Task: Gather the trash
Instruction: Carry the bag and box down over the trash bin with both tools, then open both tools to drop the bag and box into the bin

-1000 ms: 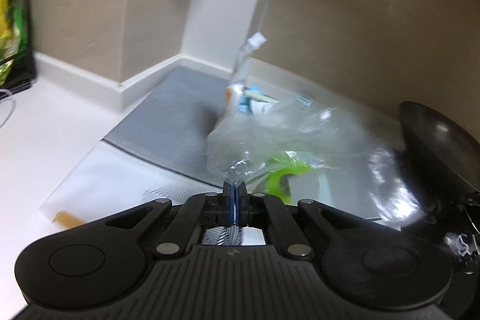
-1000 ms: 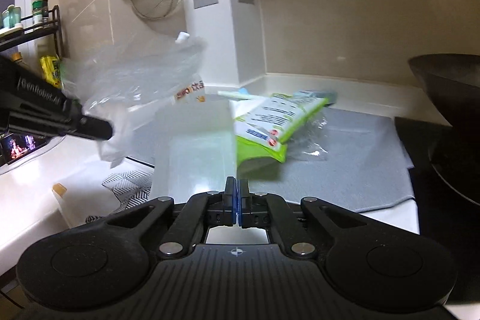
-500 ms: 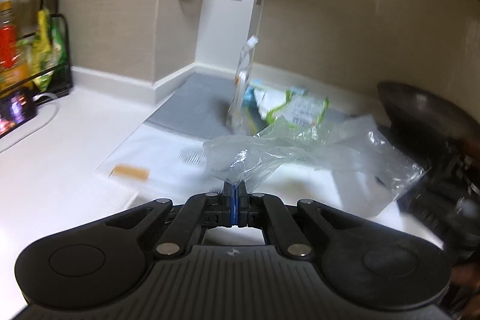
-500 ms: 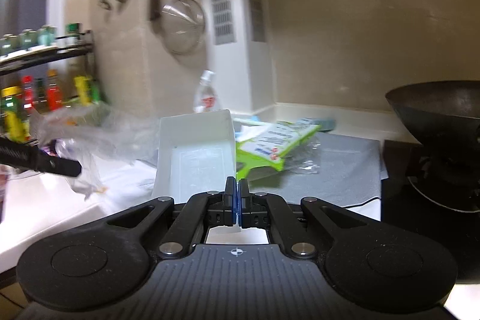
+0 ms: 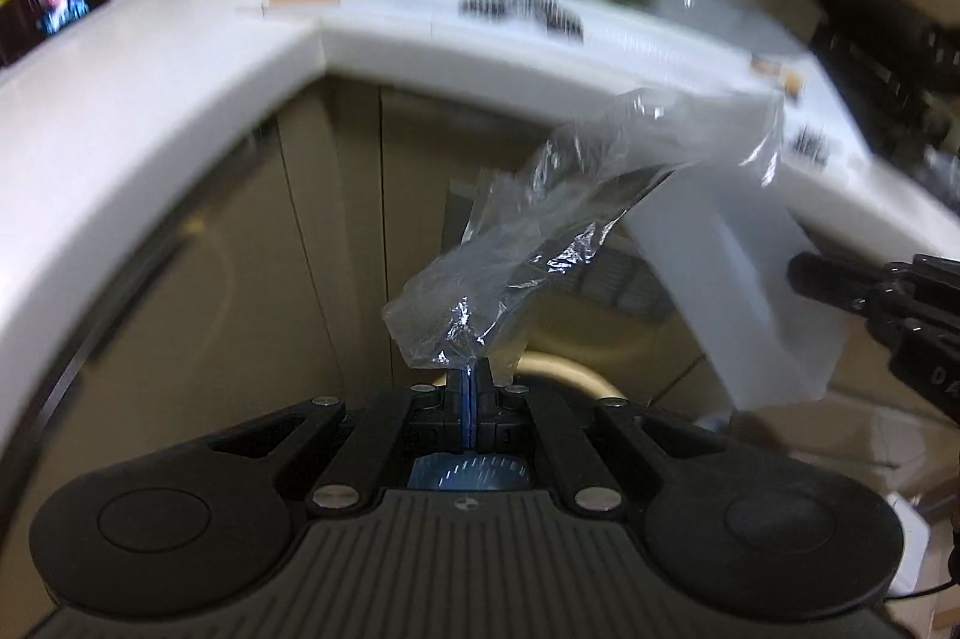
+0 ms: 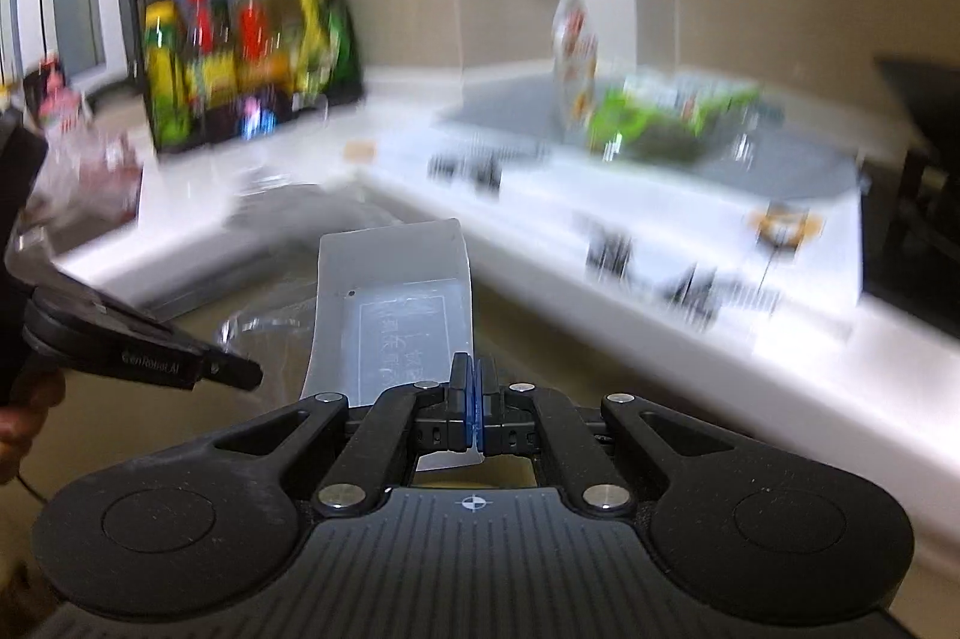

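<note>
Pinching a corner of a crumpled clear plastic bag (image 5: 576, 231), the left tool (image 5: 467, 387) is clenched on it, and the bag trails up and to the right, off the desk (image 5: 150, 99) and in front of the cabinet fronts below its edge. The right tool (image 6: 474, 399) is clenched on the near edge of a white translucent plastic tray (image 6: 396, 315), which stands up ahead of its fingers, also clear of the desk. In the left wrist view that tray hangs at the right beside the bag. Far back on the desk, blurred, lie a green-and-white packet (image 6: 654, 123) and an upright clear bottle (image 6: 576, 39) on a grey mat (image 6: 780, 159). A rack of bottles (image 6: 240, 45) stands at far left.
</note>
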Demonstrator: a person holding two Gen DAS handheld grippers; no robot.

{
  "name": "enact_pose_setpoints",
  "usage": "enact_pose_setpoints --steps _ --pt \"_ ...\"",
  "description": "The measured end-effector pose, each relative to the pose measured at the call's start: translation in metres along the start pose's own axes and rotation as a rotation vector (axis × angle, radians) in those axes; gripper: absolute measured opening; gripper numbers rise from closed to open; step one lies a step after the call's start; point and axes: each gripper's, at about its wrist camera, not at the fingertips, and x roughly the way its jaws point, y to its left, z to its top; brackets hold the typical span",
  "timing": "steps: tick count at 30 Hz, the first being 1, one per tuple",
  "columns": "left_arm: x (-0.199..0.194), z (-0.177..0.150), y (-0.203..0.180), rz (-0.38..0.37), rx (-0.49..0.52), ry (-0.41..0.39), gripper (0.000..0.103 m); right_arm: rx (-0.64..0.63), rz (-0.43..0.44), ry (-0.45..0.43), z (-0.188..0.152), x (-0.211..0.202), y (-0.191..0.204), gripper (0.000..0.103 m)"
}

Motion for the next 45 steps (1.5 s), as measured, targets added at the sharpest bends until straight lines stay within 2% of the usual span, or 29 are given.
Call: enact_pose_setpoints --steps 6,9,14,19,25,37,42,44,45 --pt "0.046 -0.031 -0.007 0.017 0.044 0.115 0.0 0.046 0.003 0.269 -0.048 0.06 -0.009 0.001" --pt "0.074 -0.045 -0.007 0.046 0.044 0.2 0.0 0.077 -0.002 0.394 -0.072 0.088 -0.02 0.001" --pt "0.116 -0.06 -0.002 0.025 0.021 0.37 0.0 0.139 -0.02 0.537 -0.101 0.12 -0.032 0.001" --pt "0.146 -0.067 0.0 0.045 0.046 0.489 0.0 0.136 -0.043 0.574 -0.107 0.137 -0.028 0.001" --pt "0.164 -0.071 -0.004 0.039 0.096 0.553 0.0 0.106 -0.035 0.613 -0.113 0.151 -0.017 0.001" --pt "0.203 -0.072 -0.029 0.051 0.143 0.64 0.0 0.083 -0.048 0.692 -0.126 0.186 -0.019 0.001" --pt "0.212 -0.073 -0.026 0.054 0.147 0.641 0.0 0.087 -0.056 0.725 -0.135 0.197 -0.015 0.001" --pt "0.213 -0.074 -0.025 0.056 0.147 0.638 0.001 0.09 -0.058 0.737 -0.136 0.201 -0.013 0.001" --pt "0.214 -0.071 -0.027 0.059 0.145 0.64 0.006 0.093 -0.058 0.742 -0.137 0.203 -0.013 0.001"
